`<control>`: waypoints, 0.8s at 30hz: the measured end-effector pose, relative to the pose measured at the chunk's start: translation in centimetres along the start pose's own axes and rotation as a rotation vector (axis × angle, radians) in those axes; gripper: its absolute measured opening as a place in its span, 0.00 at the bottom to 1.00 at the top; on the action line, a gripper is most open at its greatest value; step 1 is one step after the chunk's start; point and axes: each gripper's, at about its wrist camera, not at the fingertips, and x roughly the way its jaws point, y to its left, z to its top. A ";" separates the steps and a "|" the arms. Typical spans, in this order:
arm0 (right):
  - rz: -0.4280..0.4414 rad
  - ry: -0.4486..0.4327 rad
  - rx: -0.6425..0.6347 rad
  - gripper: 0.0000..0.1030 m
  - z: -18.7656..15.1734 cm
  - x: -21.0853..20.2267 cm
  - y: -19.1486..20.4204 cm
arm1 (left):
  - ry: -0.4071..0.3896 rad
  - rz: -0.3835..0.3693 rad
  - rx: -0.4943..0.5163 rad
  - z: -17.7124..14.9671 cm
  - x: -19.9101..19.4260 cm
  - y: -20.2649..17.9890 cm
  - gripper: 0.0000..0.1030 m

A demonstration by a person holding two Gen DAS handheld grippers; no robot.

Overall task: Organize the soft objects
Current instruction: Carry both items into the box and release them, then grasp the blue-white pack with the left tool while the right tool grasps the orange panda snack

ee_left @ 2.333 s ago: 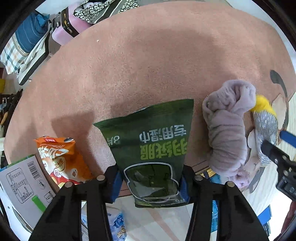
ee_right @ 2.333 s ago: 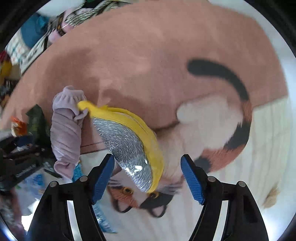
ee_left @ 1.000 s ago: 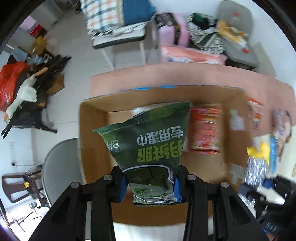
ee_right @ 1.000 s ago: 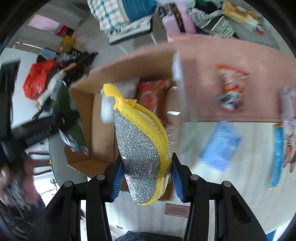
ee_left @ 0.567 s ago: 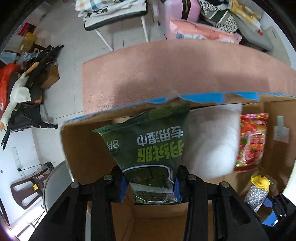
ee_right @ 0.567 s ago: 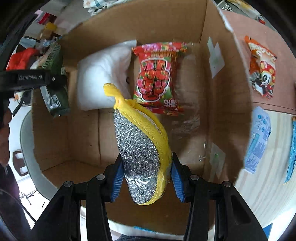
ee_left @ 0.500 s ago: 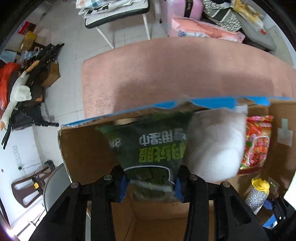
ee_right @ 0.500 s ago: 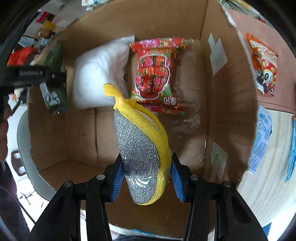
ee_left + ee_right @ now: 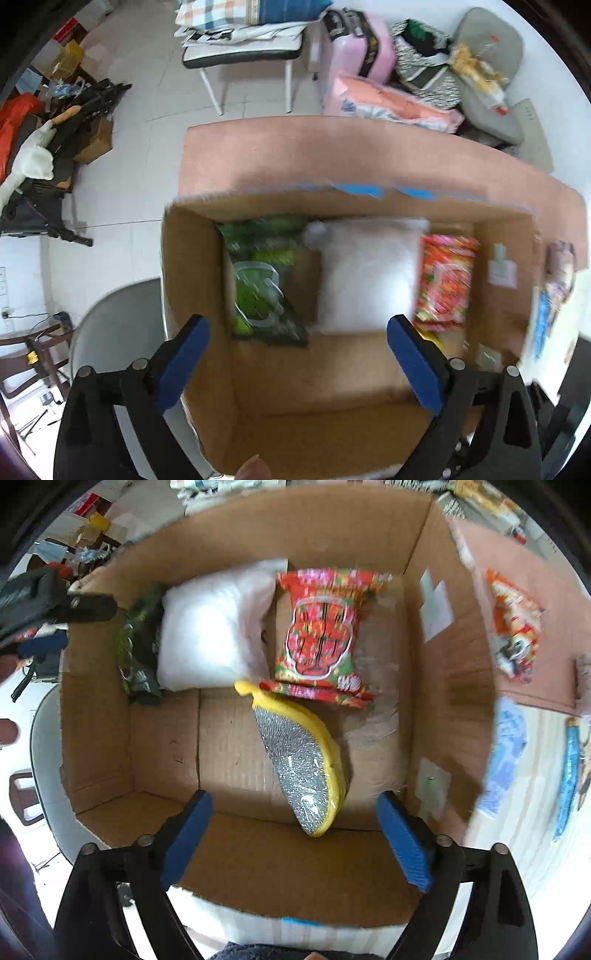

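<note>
Below, a white tiled floor (image 9: 122, 155) fills the room, with a big pink rug (image 9: 332, 155) lying on it. A chair (image 9: 243, 51) piled with folded blankets stands at the far side, near a pink suitcase (image 9: 354, 51) and a heap of cushions and bags. On the rug sits an open cardboard box (image 9: 454, 672).

Inside the box, a white pillow (image 9: 214, 627) lies in the middle of the back row. A green packet (image 9: 262, 288) rests just beside it on one side, leaning on the box wall. A red snack bag (image 9: 321, 631) lies on the other side. A yellow and silver scrubber (image 9: 303, 768) lies on the box floor, its tip touching the red bag.

An orange snack bag (image 9: 513, 627) lies outside on the rug.

The left gripper (image 9: 295, 354) hangs over the box with its blue fingers spread wide, holding nothing. The right gripper (image 9: 295, 834) is spread wide too and also empty.
</note>
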 end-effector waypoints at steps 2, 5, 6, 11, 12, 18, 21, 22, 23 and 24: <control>-0.009 -0.037 0.002 1.00 -0.4 -1.4 0.1 | -0.025 -0.020 -0.007 -1.8 -1.3 -0.3 0.96; -0.037 -0.083 0.001 1.00 -0.7 -2.7 -0.7 | -0.067 -0.039 -0.023 -4.4 -3.0 -0.8 0.96; -0.045 -0.097 0.000 1.00 -0.8 -3.2 -1.1 | -0.080 -0.040 -0.029 -5.3 -3.5 -1.0 0.96; -0.061 -0.154 -0.008 1.00 -2.1 -5.9 -2.1 | -0.122 -0.039 -0.061 -8.9 -5.0 -1.3 0.96; -0.064 -0.169 -0.014 1.00 -2.5 -6.7 -2.2 | -0.130 -0.040 -0.067 -9.4 -5.2 -1.3 0.96; -0.073 -0.227 -0.046 1.00 -5.0 -9.6 -2.3 | -0.173 -0.009 -0.067 -12.2 -7.1 -2.0 0.96; -0.044 -0.234 -0.053 1.00 -5.6 -10.3 -2.5 | -0.195 -0.006 -0.064 -12.9 -8.0 -2.6 0.96; -0.041 -0.238 -0.054 1.00 -5.7 -10.5 -2.6 | -0.203 0.001 -0.060 -13.0 -8.4 -3.0 0.96; -0.033 -0.253 -0.049 1.00 -5.9 -10.9 -3.1 | -0.210 0.013 -0.055 -13.0 -8.8 -3.6 0.96; -0.025 -0.267 -0.041 1.00 -6.0 -11.2 -3.7 | -0.217 0.018 -0.055 -13.1 -9.1 -4.0 0.96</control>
